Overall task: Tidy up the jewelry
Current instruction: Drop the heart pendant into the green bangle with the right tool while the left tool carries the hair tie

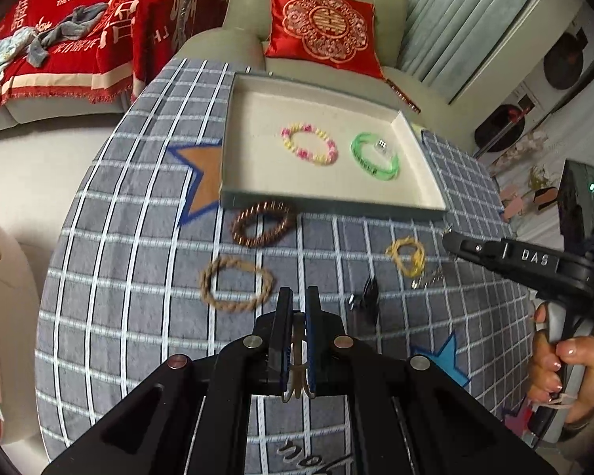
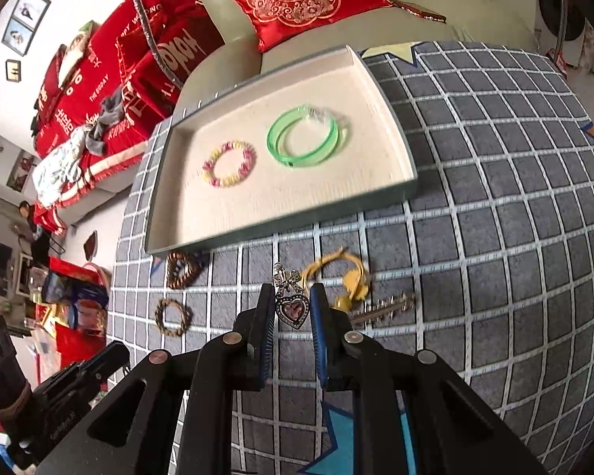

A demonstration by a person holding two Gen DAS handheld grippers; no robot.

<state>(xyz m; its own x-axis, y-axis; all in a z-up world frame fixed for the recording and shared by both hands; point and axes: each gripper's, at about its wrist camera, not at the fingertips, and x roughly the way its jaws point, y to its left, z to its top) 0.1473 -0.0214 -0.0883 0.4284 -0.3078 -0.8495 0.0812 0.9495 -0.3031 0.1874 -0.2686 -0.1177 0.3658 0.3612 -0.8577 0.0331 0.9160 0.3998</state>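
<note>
A shallow cream-lined tray (image 2: 392, 126) sits toward the far edge of a round counter (image 2: 495, 237) covered in grey checked cloth, holding two pieces: a pink-and-yellow beaded bracelet (image 2: 229, 163) and, beside it nearer the tray's right wall, a green bangle (image 2: 303, 138) with a small clear item resting on its rim.

Outside the tray, a dark brown beaded bracelet (image 1: 263, 223) lies against its near wall. A tan twisted-cord bracelet (image 1: 235, 283) lies closer to the near edge, and a yellow cord bracelet (image 2: 336, 277) lies to the right, with a small silver chain (image 2: 384, 306) beside it.

The right claw (image 2: 293, 304) is closed down on a heart-shaped pendant (image 2: 293, 308) topped with a bow, held between its blue-lined fingers above the cloth.

The left claw (image 1: 299, 312) is shut tight, with a thin pale ring-like piece (image 1: 297, 368) caught between its fingers; what it is cannot be told. A hand (image 1: 566, 372) grips the right tool's handle at the right edge of the left wrist view.
</note>
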